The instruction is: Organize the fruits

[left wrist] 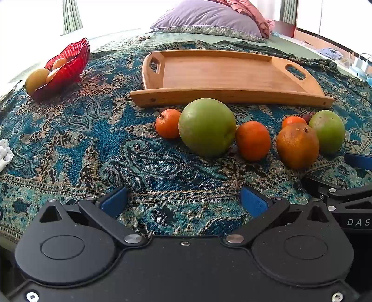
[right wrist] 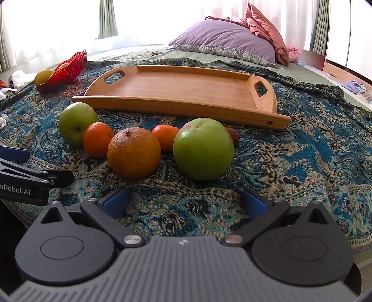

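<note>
A row of fruit lies on the patterned blue bedspread in front of a bare wooden tray (left wrist: pixel 223 72) (right wrist: pixel 186 86). In the left wrist view a big green apple (left wrist: pixel 207 126) sits between two small tangerines (left wrist: pixel 167 123) (left wrist: pixel 253 140), with a large orange (left wrist: pixel 297 145) and a second green apple (left wrist: pixel 327 131) to the right. The right wrist view shows the same orange (right wrist: pixel 134 153) and near green apple (right wrist: pixel 203 148). My left gripper (left wrist: pixel 184 202) and right gripper (right wrist: pixel 184 202) both stand wide open, short of the fruit, with nothing between the fingers.
A red glass bowl (left wrist: pixel 69 62) (right wrist: pixel 69 67) with yellow and orange fruit stands at the back left. A purple pillow (left wrist: pixel 209 21) and pink bedding lie behind the tray. A small dark red fruit (right wrist: pixel 233 134) hides behind the near apple. White crumpled cloth (left wrist: pixel 4 153) lies at the left edge.
</note>
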The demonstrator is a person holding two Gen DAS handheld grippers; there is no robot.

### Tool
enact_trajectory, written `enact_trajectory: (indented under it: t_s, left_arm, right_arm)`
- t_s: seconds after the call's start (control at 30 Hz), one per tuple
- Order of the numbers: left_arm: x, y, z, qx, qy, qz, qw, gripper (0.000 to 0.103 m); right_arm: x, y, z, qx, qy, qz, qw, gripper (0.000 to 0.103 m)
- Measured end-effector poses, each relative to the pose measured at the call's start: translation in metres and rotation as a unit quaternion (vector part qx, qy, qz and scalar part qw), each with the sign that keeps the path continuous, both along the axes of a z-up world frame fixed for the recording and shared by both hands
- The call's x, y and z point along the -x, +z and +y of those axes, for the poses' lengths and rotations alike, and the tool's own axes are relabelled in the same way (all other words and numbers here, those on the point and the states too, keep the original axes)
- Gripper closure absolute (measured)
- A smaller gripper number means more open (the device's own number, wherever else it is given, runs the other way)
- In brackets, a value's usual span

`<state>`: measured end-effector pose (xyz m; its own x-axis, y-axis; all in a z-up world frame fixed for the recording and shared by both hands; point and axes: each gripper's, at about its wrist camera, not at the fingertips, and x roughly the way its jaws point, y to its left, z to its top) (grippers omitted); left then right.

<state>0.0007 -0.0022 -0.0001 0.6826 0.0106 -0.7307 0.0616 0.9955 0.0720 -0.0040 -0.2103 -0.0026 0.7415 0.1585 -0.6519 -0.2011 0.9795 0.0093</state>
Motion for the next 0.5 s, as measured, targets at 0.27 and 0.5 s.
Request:
enact_trajectory:
  t_s: [0.27,0.5]
  left_arm:
    - [0.0002,0.0006,0.0004,0.014,-0.001,-0.003,0.9999,0.000]
    - [-0.0008,0.0009,0.0004,0.016,-0.001,-0.002,0.9999,0.000]
  right_arm:
    - [0.0006,0.0002,-0.0004,0.000,0.000,0.000,1.000,0.000]
    - [0.0008,-0.0001,-0.0009,-0.003,0.000,-0.001,1.000,0.000]
